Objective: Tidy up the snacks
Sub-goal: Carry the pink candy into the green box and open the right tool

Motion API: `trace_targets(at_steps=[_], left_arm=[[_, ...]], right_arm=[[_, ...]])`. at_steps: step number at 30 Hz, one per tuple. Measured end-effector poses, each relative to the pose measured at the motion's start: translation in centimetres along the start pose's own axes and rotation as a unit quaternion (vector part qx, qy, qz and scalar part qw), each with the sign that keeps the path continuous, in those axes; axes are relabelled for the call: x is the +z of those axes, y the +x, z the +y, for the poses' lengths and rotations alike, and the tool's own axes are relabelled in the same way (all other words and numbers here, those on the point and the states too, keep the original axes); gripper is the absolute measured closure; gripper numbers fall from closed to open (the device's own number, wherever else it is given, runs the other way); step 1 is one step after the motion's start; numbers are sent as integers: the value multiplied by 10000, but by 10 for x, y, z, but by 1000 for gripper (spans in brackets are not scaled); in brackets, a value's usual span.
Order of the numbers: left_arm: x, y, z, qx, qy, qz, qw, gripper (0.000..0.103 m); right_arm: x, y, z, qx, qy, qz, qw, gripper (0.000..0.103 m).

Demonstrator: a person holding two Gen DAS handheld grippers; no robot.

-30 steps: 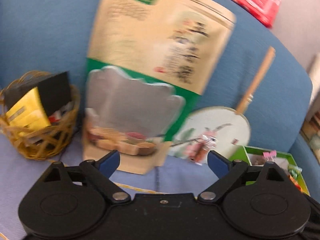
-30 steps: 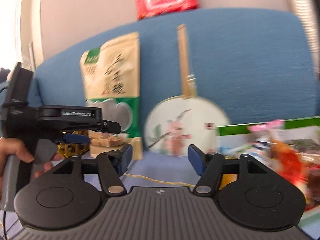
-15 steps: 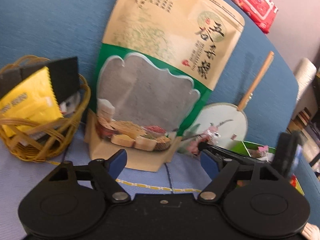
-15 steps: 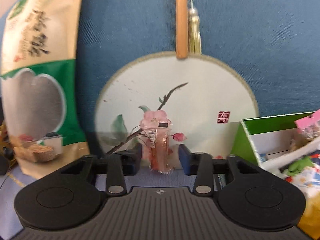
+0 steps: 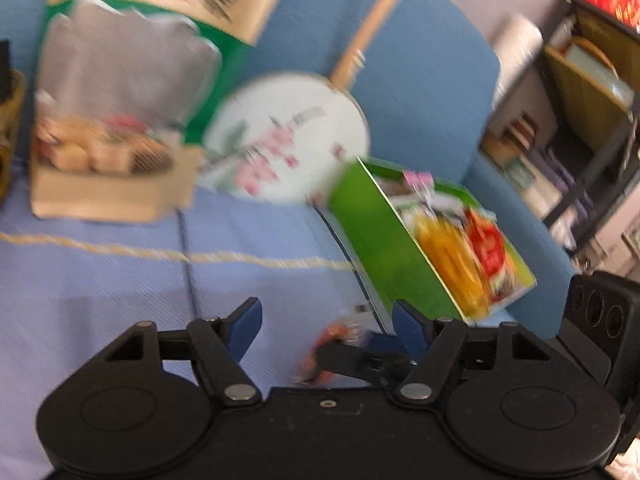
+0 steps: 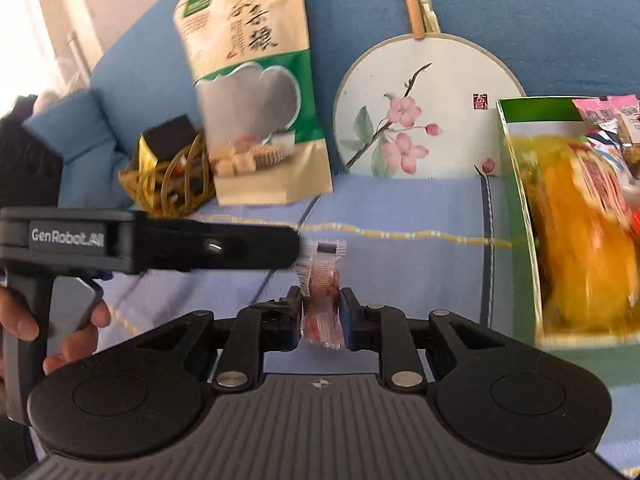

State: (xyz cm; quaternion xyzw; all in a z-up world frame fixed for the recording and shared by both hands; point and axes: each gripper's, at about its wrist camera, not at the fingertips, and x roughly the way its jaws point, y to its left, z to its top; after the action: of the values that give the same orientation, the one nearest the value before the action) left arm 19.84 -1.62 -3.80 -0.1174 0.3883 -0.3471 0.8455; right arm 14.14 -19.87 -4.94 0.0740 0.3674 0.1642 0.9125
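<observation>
right gripper [image 6: 320, 314] has its jaws narrow around a small clear-wrapped red snack [image 6: 321, 300], pads on both its sides, jaws easing open at this moment; snack stands upright, raised over the blue cushion [image 6: 400, 256] with the yellow stitched line; left gripper [image 5: 326, 326] has jaws wide, nothing between them, blue pads apart; in the right wrist view the left gripper's arm reaches in from the left, tip just beside the top of the snack, contact unclear due to blur; a person's hand [image 6: 60, 328] holds its grip at the left edge; green box [image 6: 516, 216] sits to the right, holding a yellow packet [image 6: 580, 256] and other wrapped snacks; round painted fan [image 6: 424, 108] leans on the sofa back behind, touching the box corner; tall grain pouch [image 6: 256, 92] stands left of the fan; wicker basket [image 6: 168, 188] beside the pouch holds a black box and a yellow packet; left wrist view heavily blurred; shelving [image 5: 580, 100] visible at its right.
</observation>
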Motion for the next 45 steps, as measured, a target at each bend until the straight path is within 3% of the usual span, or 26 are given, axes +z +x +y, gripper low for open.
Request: trace_targets(at_steps=[4, 7, 10, 14, 15, 16, 17, 18, 19, 20, 23, 24, 27, 35, 45], left_arm=[[-6, 18, -11, 90, 58, 226, 9997, 5], [-4, 25, -9, 255, 91, 249, 9993, 6], [-1, 35, 3, 342, -366, 343, 9982, 5], [4, 41, 12, 361, -612, 339, 9969, 8], [6, 43, 11, 397, -554, 366, 9970, 11], [7, 45, 9, 462, -473, 408, 9970, 24], [7, 47, 7, 543, -364, 452, 9968, 49], [6, 48, 4, 610, -233, 506, 9966, 61], [5, 49, 1, 666, -153, 538, 9962, 79], [3, 50, 0, 706, -118, 552, 9959, 84], [-3, 46, -5, 745, -142, 466, 9960, 83], [-4, 43, -8, 779, -159, 391, 9961, 83], [5, 33, -19, 684, -208, 175, 9973, 82], [53, 16, -92, 400, 511, -403, 9971, 82], [92, 77, -163, -182, 1100, -387, 9930, 82]], right_arm=[[-10, 0, -9, 17, 289, -49, 9996, 59], [-7, 3, -7, -40, 126, -101, 9999, 59], [-4, 5, -8, -39, 137, -147, 9998, 53], [-4, 8, -7, 12, 121, -173, 9998, 18], [-4, 10, -6, 13, 107, -168, 9998, 17], [-4, 12, -5, -6, 91, -156, 9998, 17], [-5, 15, -5, -32, 70, -124, 9999, 23], [-5, 19, -5, -56, 66, -43, 10000, 42], [-7, 21, -6, -78, 110, 36, 9999, 55], [-8, 21, -5, -97, 144, 26, 9998, 63], [-8, 15, 0, -135, 52, 9, 9999, 67], [-8, 10, 2, -167, -4, -76, 9998, 79], [-2, -9, 8, -269, -146, -397, 9987, 80], [28, -70, -1, -697, -287, -1604, 9842, 80], [46, -116, -71, -1179, 453, -2231, 9666, 80]])
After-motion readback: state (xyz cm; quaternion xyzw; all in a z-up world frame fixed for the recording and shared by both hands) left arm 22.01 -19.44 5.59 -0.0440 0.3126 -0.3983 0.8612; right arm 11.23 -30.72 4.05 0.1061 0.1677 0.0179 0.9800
